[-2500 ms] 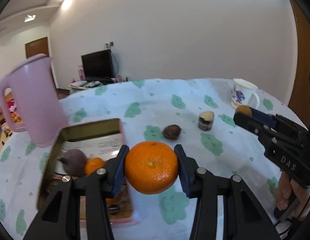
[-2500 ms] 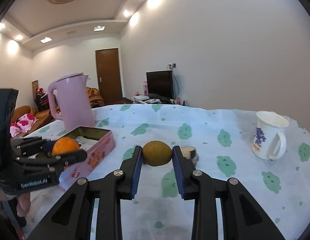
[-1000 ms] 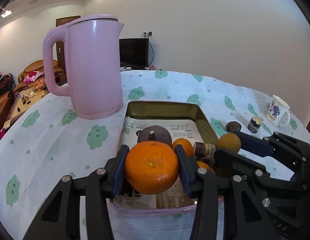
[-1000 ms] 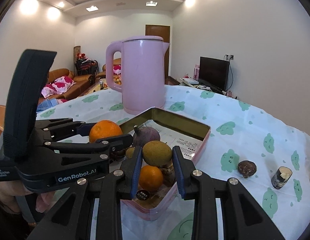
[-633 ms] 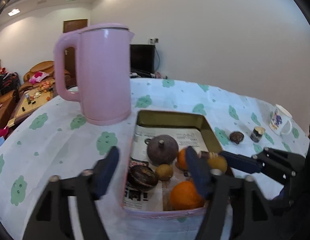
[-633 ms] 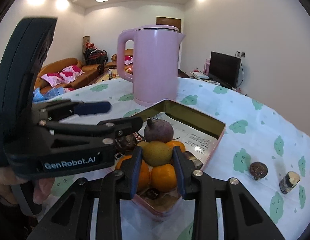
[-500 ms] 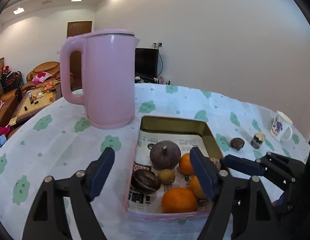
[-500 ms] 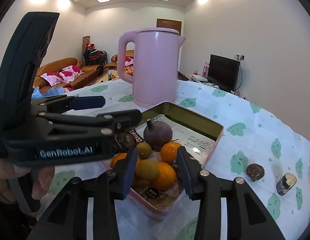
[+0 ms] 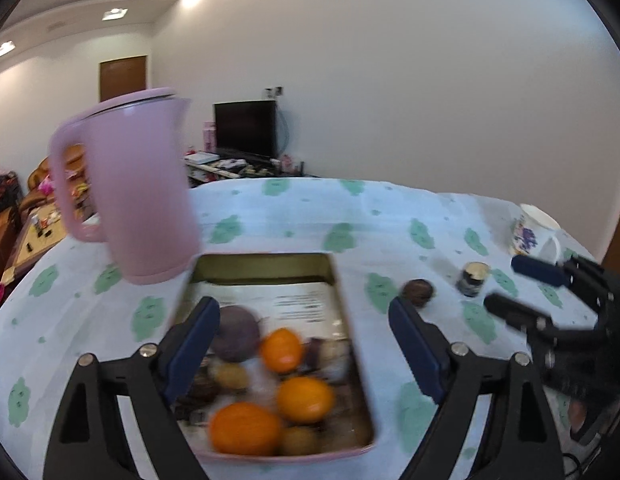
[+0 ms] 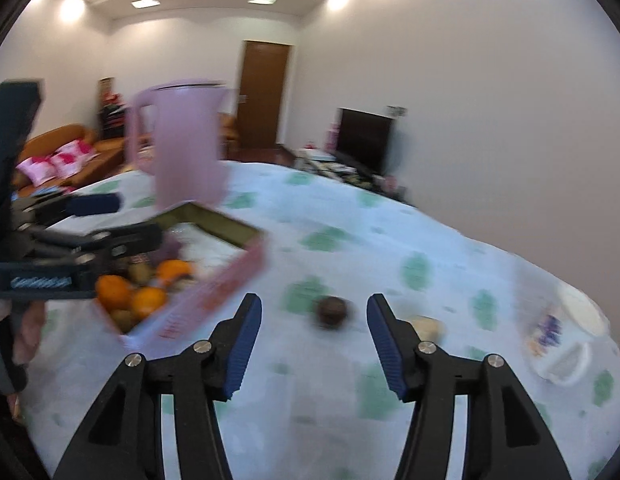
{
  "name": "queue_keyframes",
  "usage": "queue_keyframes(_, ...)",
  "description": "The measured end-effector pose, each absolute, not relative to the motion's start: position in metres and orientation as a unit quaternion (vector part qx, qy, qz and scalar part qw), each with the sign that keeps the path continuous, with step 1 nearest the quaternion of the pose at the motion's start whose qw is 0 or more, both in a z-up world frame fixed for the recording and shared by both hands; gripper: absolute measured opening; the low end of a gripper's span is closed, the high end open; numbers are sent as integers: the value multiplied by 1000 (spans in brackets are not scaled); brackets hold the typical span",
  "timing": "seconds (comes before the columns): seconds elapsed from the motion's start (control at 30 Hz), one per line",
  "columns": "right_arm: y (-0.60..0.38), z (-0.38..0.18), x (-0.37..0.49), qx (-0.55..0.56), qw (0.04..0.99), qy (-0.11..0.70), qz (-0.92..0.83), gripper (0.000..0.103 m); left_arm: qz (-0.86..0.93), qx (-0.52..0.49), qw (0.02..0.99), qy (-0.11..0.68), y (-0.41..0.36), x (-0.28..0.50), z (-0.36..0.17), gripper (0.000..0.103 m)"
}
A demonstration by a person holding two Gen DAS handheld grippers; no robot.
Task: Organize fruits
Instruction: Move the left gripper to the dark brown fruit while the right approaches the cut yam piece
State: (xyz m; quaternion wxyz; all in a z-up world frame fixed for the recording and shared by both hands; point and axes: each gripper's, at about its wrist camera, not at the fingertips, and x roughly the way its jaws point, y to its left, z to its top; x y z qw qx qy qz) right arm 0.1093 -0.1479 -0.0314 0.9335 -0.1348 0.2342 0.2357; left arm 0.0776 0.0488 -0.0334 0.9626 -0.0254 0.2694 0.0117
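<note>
A pink tin box (image 9: 351, 320) on the table holds several fruits: oranges (image 9: 245, 427), a purple mangosteen (image 9: 234, 333) and small brown-green fruits. My left gripper (image 9: 304, 344) is open and empty above the box. My right gripper (image 10: 313, 344) is open and empty, pointing at a dark brown fruit (image 10: 330, 311) on the cloth right of the box (image 10: 214, 296). That fruit also shows in the left wrist view (image 9: 417, 291). The right gripper shows at the right of the left wrist view (image 9: 525, 292). Both views are blurred.
A pink kettle (image 9: 138, 196) stands behind the box's left corner. A small dark jar (image 9: 473, 278) and a white flowered mug (image 9: 533, 228) stand right of the brown fruit. The table has a white cloth (image 9: 294, 208) with green patches.
Both grippers let their fruit drop into the box and opened wide. The right gripper has swung right, away from the box toward the dark brown fruit. The left gripper pulled back slightly.
</note>
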Motion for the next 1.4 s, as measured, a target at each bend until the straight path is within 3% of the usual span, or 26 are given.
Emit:
queue_keyframes(0.4,-218,-59,195,-26,937,319,139,57,6,32,949,313,-41,157,-63,92)
queue_keyframes(0.73,-213,-78,218,-8,920,357,163,57,61,24,945,321,-14,168,-71,94)
queue_keyframes(0.97,-203,-92,239,-17,900,405,163,55,8,16,938,345,-29,175,-72,96)
queue_keyframes(1.0,-204,-93,240,-16,898,407,166,50,7,18,938,347,-31,177,-73,96)
queue_keyframes(1.4,-232,-88,224,25,908,390,154,49,-61,15,923,380,-61,196,-86,93)
